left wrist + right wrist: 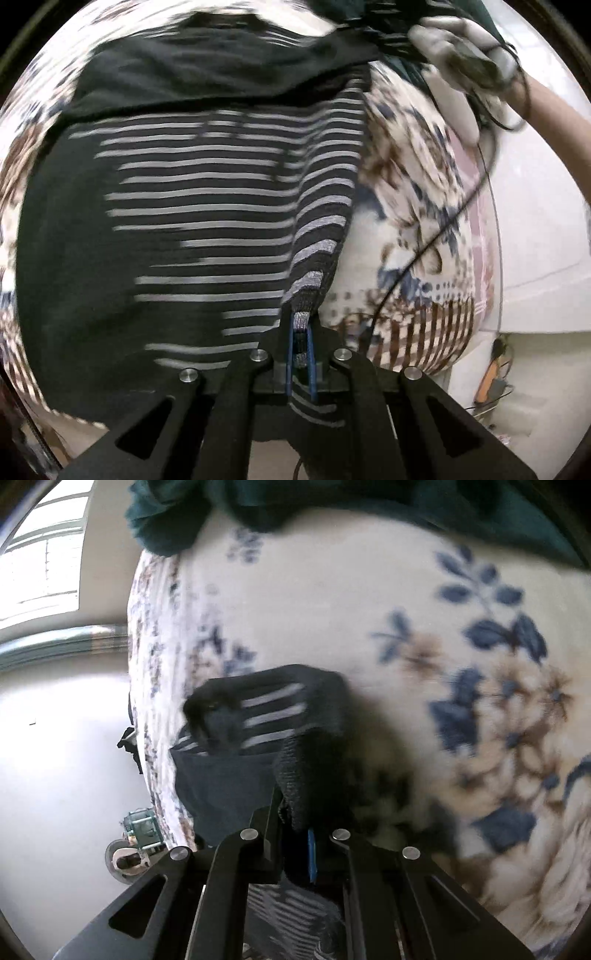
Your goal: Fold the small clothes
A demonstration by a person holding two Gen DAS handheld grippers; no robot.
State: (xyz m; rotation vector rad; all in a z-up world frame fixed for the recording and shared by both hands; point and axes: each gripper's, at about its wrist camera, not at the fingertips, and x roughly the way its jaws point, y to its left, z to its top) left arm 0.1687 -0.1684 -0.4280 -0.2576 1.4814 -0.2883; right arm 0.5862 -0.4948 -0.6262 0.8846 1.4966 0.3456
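Note:
A black garment with grey stripes [207, 206] lies spread over a flower-patterned bed cover [413, 221]. My left gripper [301, 343] is shut on a striped edge of it, and the cloth runs up from the blue pads in a taut fold. In the right wrist view my right gripper [295, 830] is shut on another part of the striped garment [273, 716], which bunches just ahead of the jaws. At the top right of the left wrist view, a hand holds the right gripper [461, 59] at the garment's far edge.
A dark green cloth [332, 502] lies at the far end of the bed cover [369, 609]. The bed's edge drops to a pale floor [55, 757] on the left, where a wheeled thing [129, 853] stands. A black cable [443, 229] trails across the cover.

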